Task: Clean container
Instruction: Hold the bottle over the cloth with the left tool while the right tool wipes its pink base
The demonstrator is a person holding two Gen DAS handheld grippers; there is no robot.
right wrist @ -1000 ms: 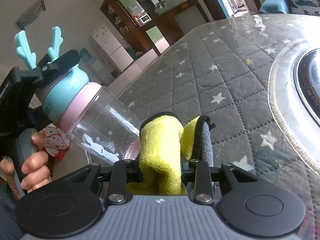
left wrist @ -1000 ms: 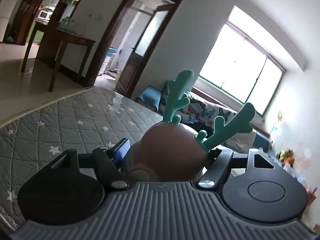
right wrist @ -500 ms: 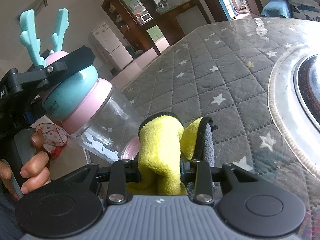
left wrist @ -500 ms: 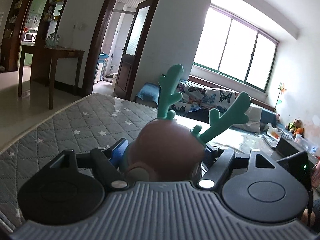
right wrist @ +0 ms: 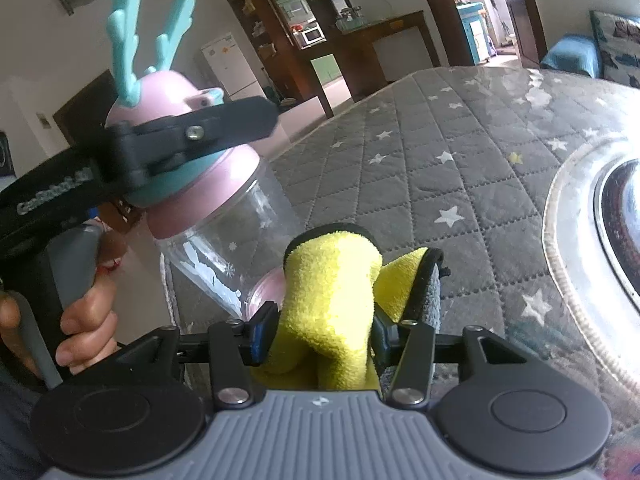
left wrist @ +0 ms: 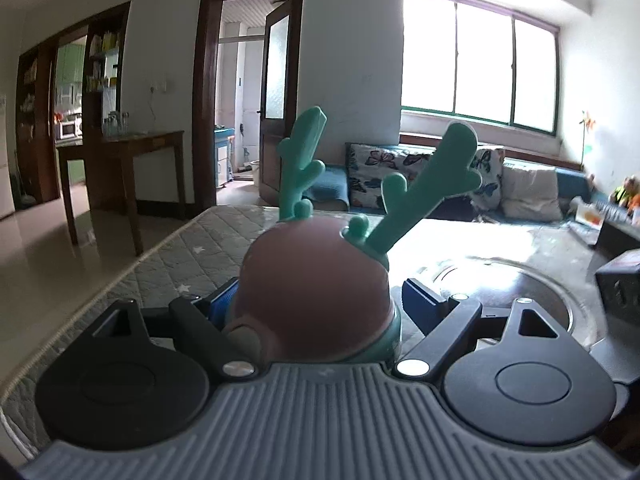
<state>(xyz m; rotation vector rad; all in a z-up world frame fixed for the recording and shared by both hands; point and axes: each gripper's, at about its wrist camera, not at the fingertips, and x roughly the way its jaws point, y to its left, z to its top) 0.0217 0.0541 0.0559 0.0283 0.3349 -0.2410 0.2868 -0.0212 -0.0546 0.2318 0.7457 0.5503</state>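
A clear bottle (right wrist: pixel 224 240) with a pink and teal lid (left wrist: pixel 316 284) and teal antlers (left wrist: pixel 424 188) leans tilted over the table's near edge. My left gripper (left wrist: pixel 320 298) sits around the lid with its jaws opening. Table shows through a gap between the lid and the right pad (left wrist: pixel 420 304). In the right wrist view one left finger (right wrist: pixel 200 132) crosses the lid. My right gripper (right wrist: pixel 320 332) has a yellow cloth (right wrist: pixel 332 272) with a grey back standing between its opening jaws, next to the bottle's pink base.
A grey quilted star-print mat (right wrist: pixel 440 184) covers the table. A round metal-rimmed recess (right wrist: pixel 580 240) lies at its right. A hand (right wrist: pixel 84 320) grips the left tool's handle. A wooden side table (left wrist: pixel 120 148), a doorway and a sofa (left wrist: pixel 520 192) stand beyond.
Both pairs of jaws have widened. The left wrist view has rolled to level. In the right wrist view the bottle has swung nearer and more upright.
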